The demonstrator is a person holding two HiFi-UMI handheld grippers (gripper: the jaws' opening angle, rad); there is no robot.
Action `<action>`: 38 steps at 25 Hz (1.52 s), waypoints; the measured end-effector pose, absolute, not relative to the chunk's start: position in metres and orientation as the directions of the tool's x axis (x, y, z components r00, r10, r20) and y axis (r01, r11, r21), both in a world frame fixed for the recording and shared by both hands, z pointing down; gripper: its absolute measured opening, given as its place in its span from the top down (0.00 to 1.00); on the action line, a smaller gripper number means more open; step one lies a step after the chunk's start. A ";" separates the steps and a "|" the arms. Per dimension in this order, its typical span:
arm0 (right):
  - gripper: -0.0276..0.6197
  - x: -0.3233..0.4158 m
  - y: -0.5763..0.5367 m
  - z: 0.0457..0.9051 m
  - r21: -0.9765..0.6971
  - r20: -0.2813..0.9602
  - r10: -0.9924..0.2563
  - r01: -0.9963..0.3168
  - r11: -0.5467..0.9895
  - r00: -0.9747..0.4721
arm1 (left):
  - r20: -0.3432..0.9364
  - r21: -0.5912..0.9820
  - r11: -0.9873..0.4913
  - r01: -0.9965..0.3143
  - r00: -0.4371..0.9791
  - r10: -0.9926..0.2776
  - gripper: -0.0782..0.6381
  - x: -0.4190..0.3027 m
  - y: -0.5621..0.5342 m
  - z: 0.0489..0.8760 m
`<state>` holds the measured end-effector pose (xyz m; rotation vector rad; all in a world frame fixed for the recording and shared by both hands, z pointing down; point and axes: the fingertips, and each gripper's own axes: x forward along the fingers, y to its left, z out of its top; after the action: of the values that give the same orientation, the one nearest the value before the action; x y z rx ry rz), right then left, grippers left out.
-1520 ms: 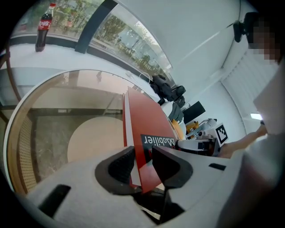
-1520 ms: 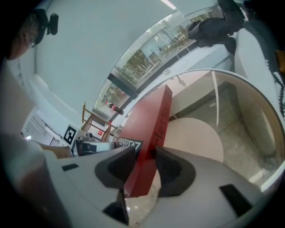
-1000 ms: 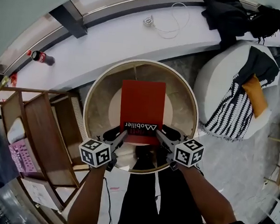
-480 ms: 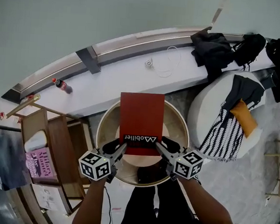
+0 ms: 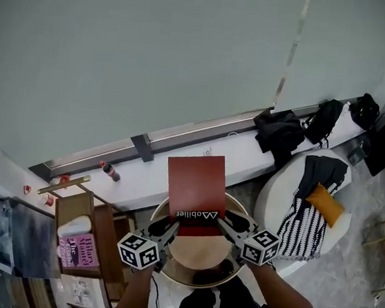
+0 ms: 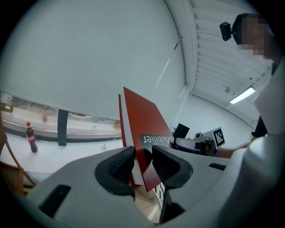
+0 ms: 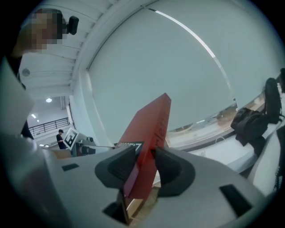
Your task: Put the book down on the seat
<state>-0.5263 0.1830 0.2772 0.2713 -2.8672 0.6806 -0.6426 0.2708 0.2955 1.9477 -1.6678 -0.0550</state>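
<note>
A flat, rectangular book [image 5: 196, 190] with a smooth red cover, clamped at its near corners by the left claw [image 5: 165, 229] and right claw [image 5: 229, 224], is held tilted above the round, rimmed tan seat [image 5: 195, 250].

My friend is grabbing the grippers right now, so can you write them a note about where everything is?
Left gripper: shut on the near left corner of the red book.
Right gripper: shut on its near right corner.
Book: held in the air, tilted, above the round seat.
Done: book gripped, not yet down.
To do: lower it flat onto the seat, then open both grippers.
</note>
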 end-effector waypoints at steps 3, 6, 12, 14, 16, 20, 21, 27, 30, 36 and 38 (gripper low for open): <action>0.72 -0.527 0.181 0.243 -0.394 0.180 -0.142 -0.203 0.896 -0.973 | 0.289 0.410 -0.081 -0.909 0.213 -0.933 0.70 -0.644 0.268 0.261; 0.72 -0.526 0.181 0.212 -0.370 0.142 -0.152 -0.195 0.908 -0.978 | 0.247 0.376 -0.098 -0.921 0.201 -0.948 0.70 -0.644 0.268 0.228; 0.72 -0.515 0.182 0.167 -0.324 0.075 -0.176 -0.191 0.926 -0.982 | 0.179 0.317 -0.129 -0.939 0.193 -0.965 0.70 -0.636 0.268 0.182; 0.72 -0.510 0.181 0.156 -0.310 0.059 -0.194 -0.202 0.929 -0.979 | 0.156 0.306 -0.147 -0.941 0.202 -0.967 0.70 -0.633 0.264 0.171; 0.72 -0.504 0.180 0.147 -0.301 0.043 -0.213 -0.216 0.929 -0.976 | 0.138 0.302 -0.167 -0.939 0.216 -0.967 0.70 -0.627 0.262 0.163; 0.72 -0.487 0.180 0.143 -0.289 0.032 -0.244 -0.242 0.926 -0.969 | 0.118 0.287 -0.200 -0.937 0.242 -0.963 0.70 -0.614 0.257 0.156; 0.72 -0.481 0.178 0.143 -0.290 0.030 -0.252 -0.250 0.924 -0.967 | 0.117 0.284 -0.210 -0.935 0.252 -0.961 0.70 -0.609 0.255 0.155; 0.72 -0.436 0.160 0.139 -0.294 0.017 -0.317 -0.308 0.905 -0.948 | 0.119 0.267 -0.290 -0.919 0.330 -0.936 0.70 -0.568 0.230 0.150; 0.72 -0.409 0.152 0.138 -0.299 0.017 -0.350 -0.339 0.892 -0.937 | 0.124 0.270 -0.325 -0.906 0.368 -0.922 0.70 -0.544 0.216 0.148; 0.72 -0.335 0.123 0.128 -0.302 -0.006 -0.416 -0.395 0.867 -0.909 | 0.123 0.277 -0.388 -0.879 0.433 -0.893 0.70 -0.473 0.180 0.141; 0.72 -0.310 0.112 0.123 -0.299 -0.019 -0.434 -0.410 0.862 -0.900 | 0.123 0.279 -0.404 -0.871 0.450 -0.885 0.70 -0.449 0.166 0.136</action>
<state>-0.3097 0.1115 0.1226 0.7071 -3.1134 0.4698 -0.4493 0.1658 0.1362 2.4030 -1.5031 -0.0640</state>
